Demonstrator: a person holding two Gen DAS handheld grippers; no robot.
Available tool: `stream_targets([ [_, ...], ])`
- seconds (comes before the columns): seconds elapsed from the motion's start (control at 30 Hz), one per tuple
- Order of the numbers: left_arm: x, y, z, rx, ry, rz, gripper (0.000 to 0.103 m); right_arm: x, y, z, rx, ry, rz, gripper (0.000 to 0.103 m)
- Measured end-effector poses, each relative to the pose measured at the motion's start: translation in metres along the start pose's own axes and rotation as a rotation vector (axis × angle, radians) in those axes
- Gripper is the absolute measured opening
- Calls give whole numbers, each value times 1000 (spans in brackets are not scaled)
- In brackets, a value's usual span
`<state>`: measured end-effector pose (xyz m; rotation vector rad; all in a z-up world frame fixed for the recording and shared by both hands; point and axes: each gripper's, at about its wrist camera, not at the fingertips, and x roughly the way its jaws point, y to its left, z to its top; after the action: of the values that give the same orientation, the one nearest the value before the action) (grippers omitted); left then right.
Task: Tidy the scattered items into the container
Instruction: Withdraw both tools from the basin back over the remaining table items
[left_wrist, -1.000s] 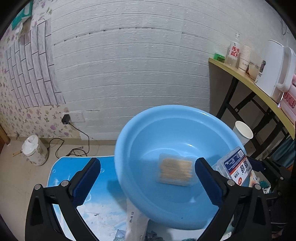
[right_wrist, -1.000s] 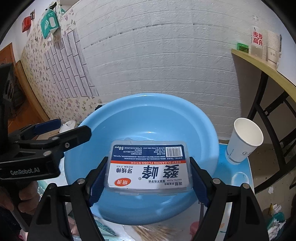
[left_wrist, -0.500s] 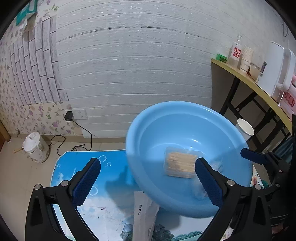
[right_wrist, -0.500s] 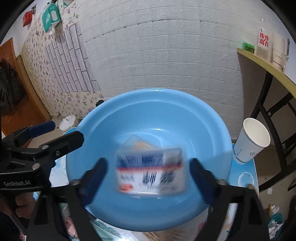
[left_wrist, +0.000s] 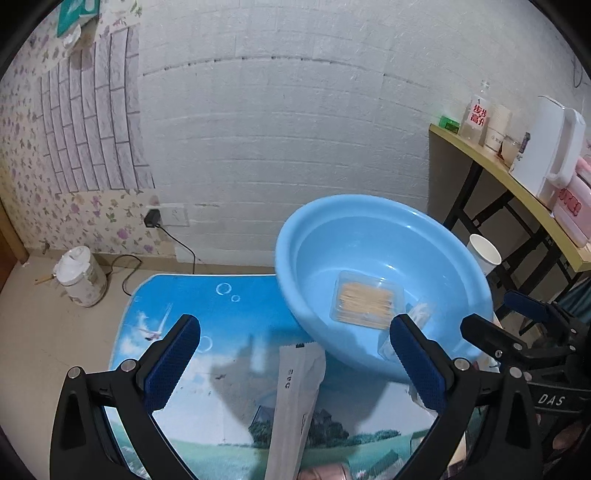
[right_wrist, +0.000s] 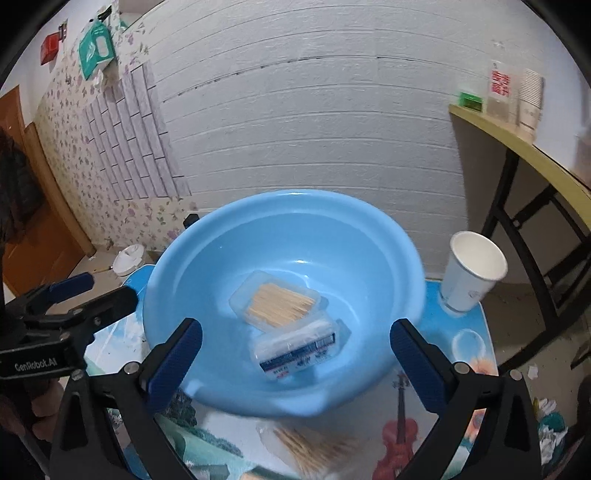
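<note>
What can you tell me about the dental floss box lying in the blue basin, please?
The dental floss box is a clear plastic case with rounded corners and a blue, white and red printed label. It lies tilted on the inner slope of the blue basin, leaning against the clear toothpick box. No gripper touches it; the image is slightly blurred.

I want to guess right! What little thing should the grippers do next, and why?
Probably the left gripper, open and empty, should dip toward the long white packet lying on the mat right below it, since both boxes already sit in the blue basin.
</note>
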<state>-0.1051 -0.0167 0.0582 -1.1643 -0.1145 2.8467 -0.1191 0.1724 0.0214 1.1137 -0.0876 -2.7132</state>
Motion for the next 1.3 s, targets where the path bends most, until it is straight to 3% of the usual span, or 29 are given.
stream_targets([
  [0.7, -76, 23, -63, -6, -44, 101, 103, -94, -7, -77, 71, -19, -39, 102],
  [1.3, -76, 55, -123, -24, 22, 156, 103, -94, -33, -122, 124, 40, -63, 102],
])
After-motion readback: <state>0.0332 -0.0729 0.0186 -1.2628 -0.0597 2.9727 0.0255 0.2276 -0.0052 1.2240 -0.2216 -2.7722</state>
